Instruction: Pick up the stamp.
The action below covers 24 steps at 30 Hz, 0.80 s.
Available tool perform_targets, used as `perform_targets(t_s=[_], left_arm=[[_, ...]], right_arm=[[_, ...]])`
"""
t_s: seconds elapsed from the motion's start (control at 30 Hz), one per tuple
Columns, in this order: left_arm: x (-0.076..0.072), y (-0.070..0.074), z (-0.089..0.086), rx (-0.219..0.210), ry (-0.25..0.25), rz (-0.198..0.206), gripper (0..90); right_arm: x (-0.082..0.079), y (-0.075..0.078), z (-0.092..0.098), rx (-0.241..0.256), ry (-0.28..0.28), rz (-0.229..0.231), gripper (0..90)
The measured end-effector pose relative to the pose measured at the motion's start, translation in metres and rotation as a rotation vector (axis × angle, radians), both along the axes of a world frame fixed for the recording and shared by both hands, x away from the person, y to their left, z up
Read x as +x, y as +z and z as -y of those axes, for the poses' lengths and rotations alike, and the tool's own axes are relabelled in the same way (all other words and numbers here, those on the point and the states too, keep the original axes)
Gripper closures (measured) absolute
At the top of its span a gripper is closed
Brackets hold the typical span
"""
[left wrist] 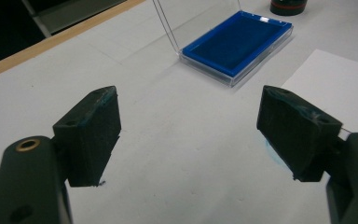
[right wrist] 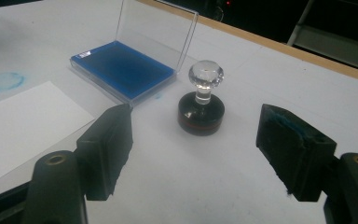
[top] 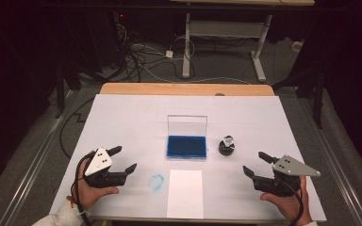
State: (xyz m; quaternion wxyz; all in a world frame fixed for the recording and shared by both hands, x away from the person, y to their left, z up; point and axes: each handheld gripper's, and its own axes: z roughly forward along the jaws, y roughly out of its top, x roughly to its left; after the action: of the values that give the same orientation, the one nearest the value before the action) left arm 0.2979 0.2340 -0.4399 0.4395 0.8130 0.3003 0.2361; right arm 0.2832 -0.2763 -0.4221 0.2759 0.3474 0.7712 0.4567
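Dark room; grey floor (top: 311, 108) with tangled cables (top: 141, 56); white-legged desk (top: 226, 33) behind the wood-edged table (top: 184, 89).

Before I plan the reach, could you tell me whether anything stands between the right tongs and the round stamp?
Nothing visible does. The right tongs are open, facing the stamp across bare table.

No legible text, labels, numbers or signs on anything.

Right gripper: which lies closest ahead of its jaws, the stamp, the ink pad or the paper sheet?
The stamp, black-based with a clear knob, stands straight ahead of the right gripper. The blue ink pad lies beyond it; the paper sheet lies off to the side.
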Motion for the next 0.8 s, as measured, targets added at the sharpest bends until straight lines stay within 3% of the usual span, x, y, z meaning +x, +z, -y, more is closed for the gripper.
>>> perform_targets(t_s=[0.23,0.5,0.8], left_arm=[[-0.004,0.000,-0.001,0.018,0.009,0.005,21.1],[-0.003,-0.003,0.000,0.037,0.011,-0.020,21.1],[-0.002,-0.005,0.001,0.045,0.009,-0.031,21.1]], right_arm=[[-0.003,0.006,0.000,-0.012,-0.008,0.028,24.5],[0.009,0.013,0.003,-0.042,-0.009,-0.028,25.0],[0.022,0.018,0.003,-0.067,-0.006,-0.055,25.3]])
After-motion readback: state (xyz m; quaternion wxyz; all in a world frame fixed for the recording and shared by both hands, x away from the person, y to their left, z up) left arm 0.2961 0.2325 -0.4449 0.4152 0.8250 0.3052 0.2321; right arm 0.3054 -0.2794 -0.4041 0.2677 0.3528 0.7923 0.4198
